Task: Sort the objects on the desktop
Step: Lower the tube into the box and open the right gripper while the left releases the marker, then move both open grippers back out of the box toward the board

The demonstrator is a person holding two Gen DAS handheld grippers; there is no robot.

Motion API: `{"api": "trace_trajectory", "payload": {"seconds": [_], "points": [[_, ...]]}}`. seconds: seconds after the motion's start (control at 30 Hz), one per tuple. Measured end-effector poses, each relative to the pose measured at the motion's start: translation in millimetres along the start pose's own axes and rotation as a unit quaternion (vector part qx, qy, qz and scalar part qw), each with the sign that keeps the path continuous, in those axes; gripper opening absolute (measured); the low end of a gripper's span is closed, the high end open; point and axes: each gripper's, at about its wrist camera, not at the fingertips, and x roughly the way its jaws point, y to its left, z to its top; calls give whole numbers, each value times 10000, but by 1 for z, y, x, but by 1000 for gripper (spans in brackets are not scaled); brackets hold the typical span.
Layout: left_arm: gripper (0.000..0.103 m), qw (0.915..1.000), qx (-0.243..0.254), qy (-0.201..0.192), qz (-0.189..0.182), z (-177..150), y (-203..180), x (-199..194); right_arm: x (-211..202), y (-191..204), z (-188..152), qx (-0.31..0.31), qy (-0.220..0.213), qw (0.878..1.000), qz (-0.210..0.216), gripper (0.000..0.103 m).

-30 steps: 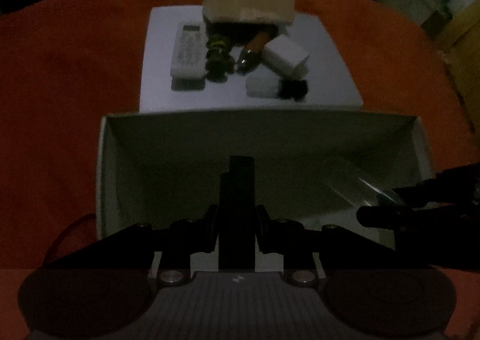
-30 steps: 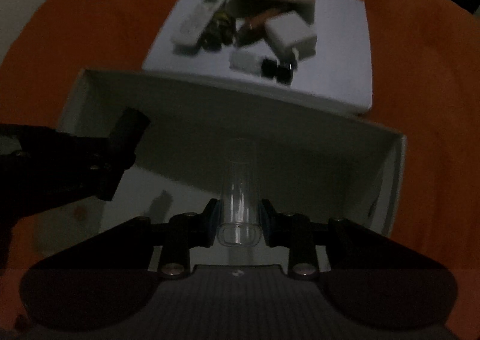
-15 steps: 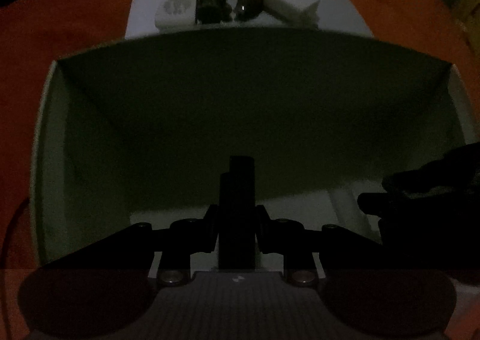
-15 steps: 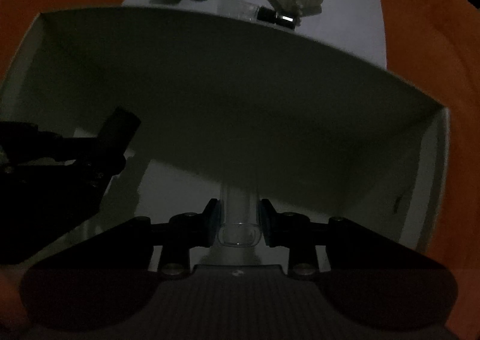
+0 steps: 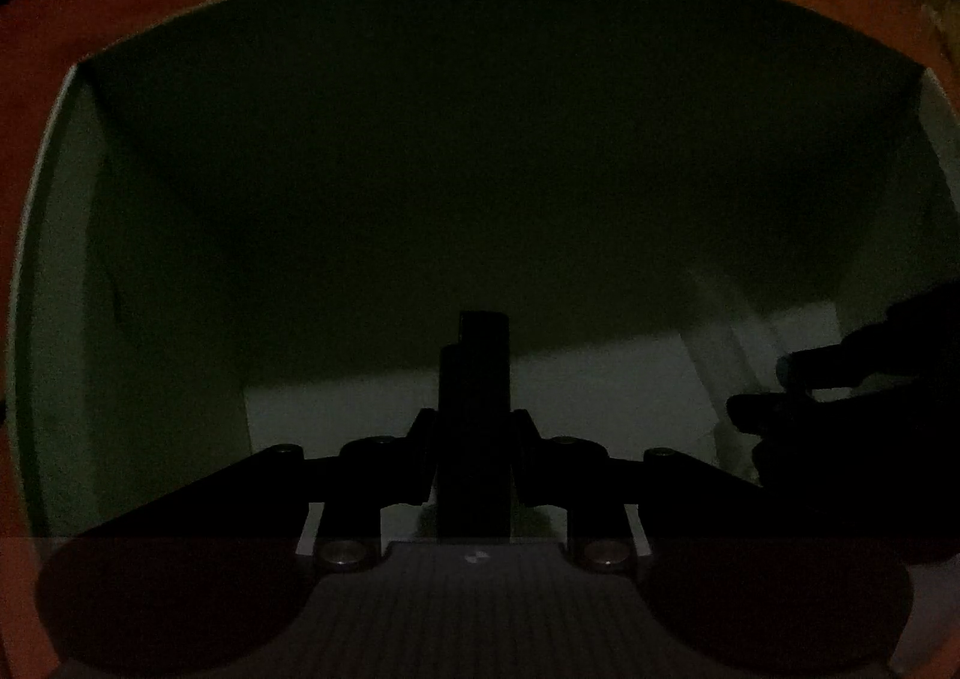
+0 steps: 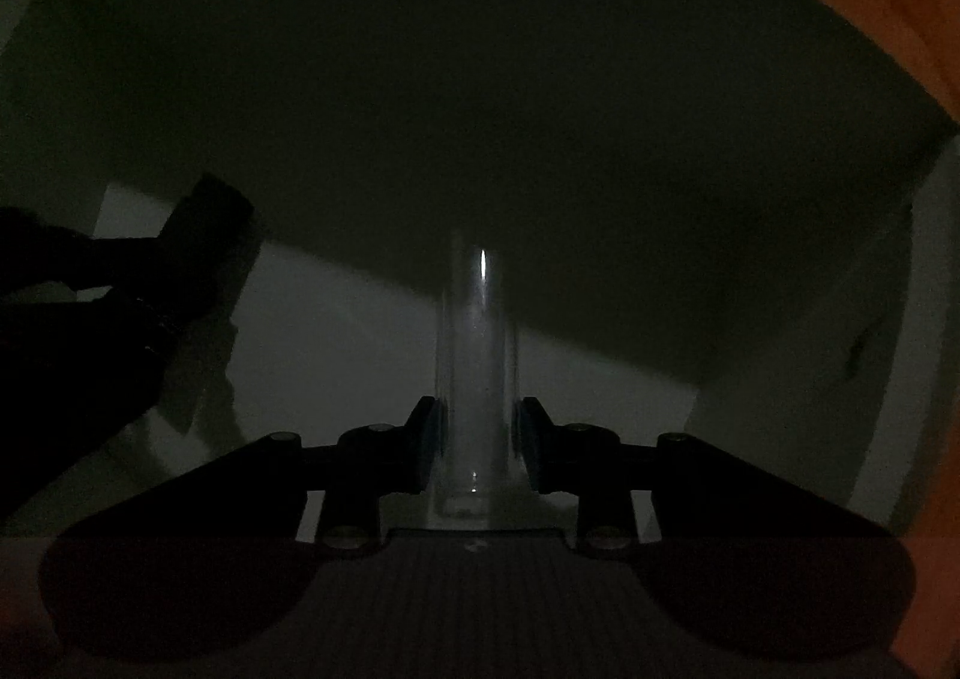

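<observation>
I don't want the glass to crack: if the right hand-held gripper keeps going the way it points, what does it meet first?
Probably the box's pale floor. The right hand-held gripper holds the clear tube end-first, so the tube's tip would likely touch first; depth is unclear.

A dark stick-like thing (image 5: 474,409) and a clear tube (image 6: 477,379), both pointing down inside the white box (image 5: 66,283).

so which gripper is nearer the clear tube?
Right. The right gripper is clamped on the clear tube inside the white box; the left gripper holds a dark block off to its side.
</observation>
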Motion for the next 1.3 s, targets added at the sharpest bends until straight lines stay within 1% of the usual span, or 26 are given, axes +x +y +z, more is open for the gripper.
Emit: {"api": "trace_trajectory", "payload": {"seconds": [0.3, 0.53, 0.7, 0.77, 0.93, 1.0, 1.03, 1.07, 1.13, 1.2, 1.27, 1.3], "points": [[21, 9999, 61, 111, 96, -7, -2, 11, 8, 0, -2, -44, 124, 9999, -78, 32], [21, 9997, 63, 206, 139, -7, 0, 17, 10, 2, -5, -124, 157, 9997, -171, 32], [21, 9996, 87, 235, 160, -7, 1, 18, 7, 0, -4, -72, 190, 9997, -157, 33], [24, 9994, 77, 281, 159, -5, 3, 18, 6, -2, -3, -31, 205, 9997, -132, 33], [25, 9994, 19, 308, 168, -5, 8, 18, 6, -6, -3, 28, 238, 9997, -97, 36], [30, 9993, -8, 340, 151, -6, 9, 18, 7, -8, -3, 47, 256, 9996, -76, 37], [37, 9993, -47, 355, 129, -5, 10, 16, 6, -10, 0, 54, 288, 9996, -64, 37], [48, 9992, -91, 367, 103, -5, 10, 13, 5, -11, 3, 61, 319, 9995, -51, 39], [59, 9994, -114, 325, 55, 2, 2, 5, 1, -14, 6, 98, 348, 9993, -8, 44], [59, 9998, 24, 207, -27, 6, -1, -6, -8, -14, 6, 118, 314, 9994, 62, 52], [59, 9998, 175, 85, -71, 9, -4, -19, -22, -18, 6, 118, 243, 9996, 123, 54], [60, 9998, 148, 34, -114, 11, -2, -26, -29, -19, 6, 143, 184, 9996, 132, 54]]}}
